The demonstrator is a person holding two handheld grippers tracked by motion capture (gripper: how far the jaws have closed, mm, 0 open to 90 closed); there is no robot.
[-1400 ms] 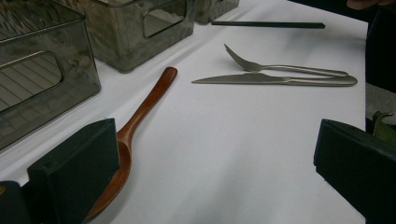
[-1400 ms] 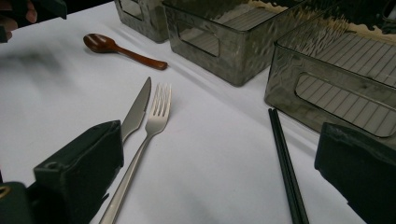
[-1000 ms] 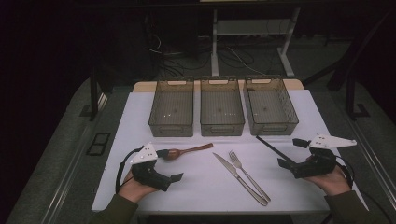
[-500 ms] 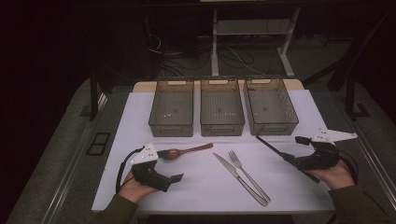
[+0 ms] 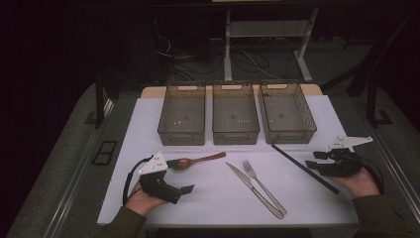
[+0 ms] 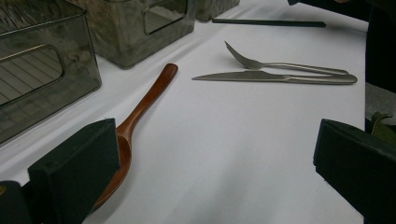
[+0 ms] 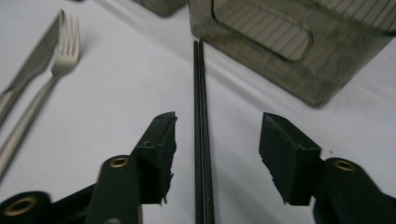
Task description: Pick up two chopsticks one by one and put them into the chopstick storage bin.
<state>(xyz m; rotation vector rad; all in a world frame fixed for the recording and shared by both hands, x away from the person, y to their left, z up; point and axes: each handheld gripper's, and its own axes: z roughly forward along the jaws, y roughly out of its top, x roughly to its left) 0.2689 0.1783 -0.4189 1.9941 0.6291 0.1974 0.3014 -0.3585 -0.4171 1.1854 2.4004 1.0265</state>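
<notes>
Your right gripper (image 7: 217, 158) has slid in toward the chopsticks (image 7: 201, 140) since a moment ago and now straddles them, jaws apart and unclamped, while the left gripper (image 6: 210, 177), also spread and empty, hasn't budged beside the spoon (image 6: 140, 112). Lower until both pads flank the pair, which looks to lie touching, side by side, then close squarely so neither stick rolls free. Mind the right bin (image 5: 287, 111) just beyond the far tips; the fork (image 5: 262, 186) and knife (image 5: 252, 189) lie well clear at mid-mat.
</notes>
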